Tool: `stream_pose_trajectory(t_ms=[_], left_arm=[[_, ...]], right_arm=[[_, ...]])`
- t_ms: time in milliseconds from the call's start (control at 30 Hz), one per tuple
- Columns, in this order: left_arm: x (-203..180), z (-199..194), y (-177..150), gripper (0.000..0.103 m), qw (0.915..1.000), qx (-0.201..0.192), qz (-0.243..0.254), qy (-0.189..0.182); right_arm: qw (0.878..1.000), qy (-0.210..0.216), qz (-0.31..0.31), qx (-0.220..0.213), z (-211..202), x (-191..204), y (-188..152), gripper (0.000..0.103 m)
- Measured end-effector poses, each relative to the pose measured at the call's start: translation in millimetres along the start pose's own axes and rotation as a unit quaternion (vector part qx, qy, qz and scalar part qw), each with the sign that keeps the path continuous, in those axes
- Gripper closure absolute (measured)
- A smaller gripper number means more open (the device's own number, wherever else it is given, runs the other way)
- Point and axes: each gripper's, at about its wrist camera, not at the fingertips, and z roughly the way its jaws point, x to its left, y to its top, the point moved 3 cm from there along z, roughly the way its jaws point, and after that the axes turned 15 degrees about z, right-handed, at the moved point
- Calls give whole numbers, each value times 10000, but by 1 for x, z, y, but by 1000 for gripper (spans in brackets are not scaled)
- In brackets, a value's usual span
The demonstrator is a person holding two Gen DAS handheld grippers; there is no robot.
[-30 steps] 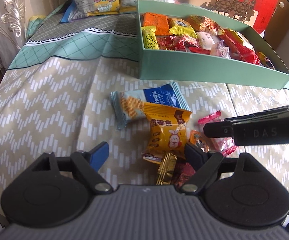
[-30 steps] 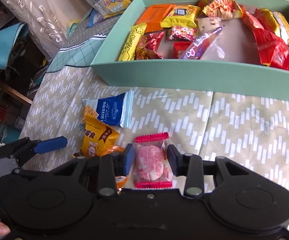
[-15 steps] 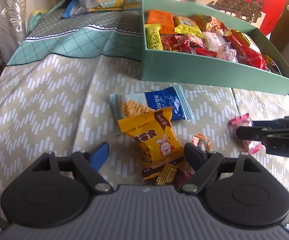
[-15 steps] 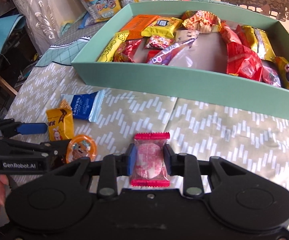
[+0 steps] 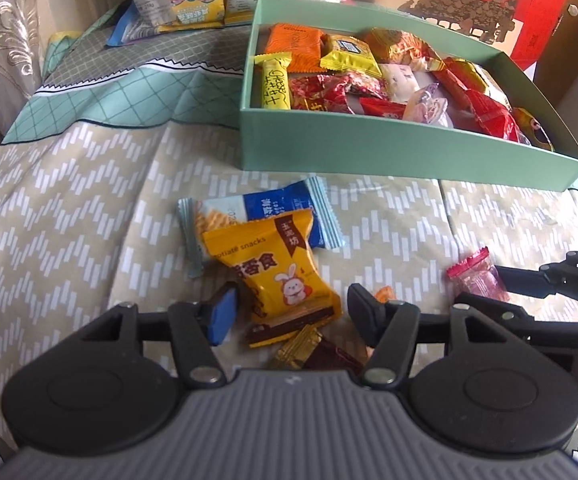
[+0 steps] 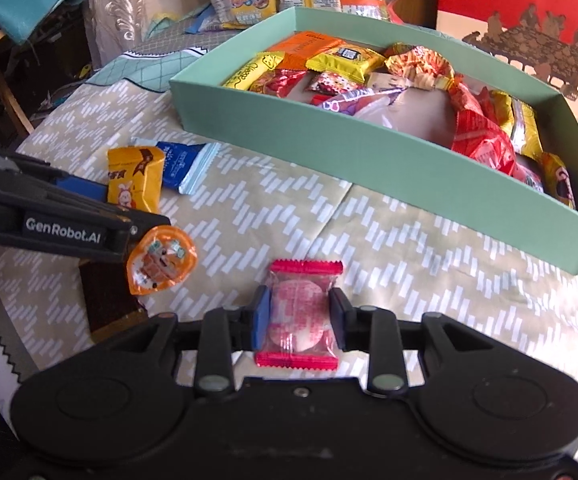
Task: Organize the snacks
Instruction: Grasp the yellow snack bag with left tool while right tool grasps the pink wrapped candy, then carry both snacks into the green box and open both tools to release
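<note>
My right gripper [image 6: 297, 317] pinches the pink candy [image 6: 299, 316], next lifting to the box [image 6: 369, 152] at 1 o'clock, while my left gripper [image 5: 291, 310] gapes around the yellow pack [image 5: 275, 270]

Two grippers are showing: the left gripper [image 5: 289, 316] and the right gripper [image 6: 299, 314]. One mint-green box [image 5: 389, 152] is sitting on the cloth, crowded with wrapped snacks too jumbled to count. Outside the box, five loose snacks are lying on one patterned tablecloth [image 5: 69, 220]: one pink candy packet [image 6: 301, 314], one yellow rabbit snack pack [image 5: 277, 272], one blue cracker packet [image 5: 289, 208], one orange jelly cup [image 6: 161, 260], and one dark brown-and-gold bar [image 6: 107, 304]. Behind the box, several big snack bags [image 5: 185, 0] are lying piled together, their number being unclear. One red box lid [image 5: 469, 0] is standing at the back.
</note>
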Motion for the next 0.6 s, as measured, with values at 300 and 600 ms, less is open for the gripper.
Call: stream_pose_trajectory(t_ms=[300,600], left_arm=[[14,-2,0,34,9986,95,-519,58],[-20,9,13,71,9989,44,226,410]], right_arm=[[9996,166,231,-14,-2,-8,-3,69],[9997,48,231,-29,-6,-18,-6,75]])
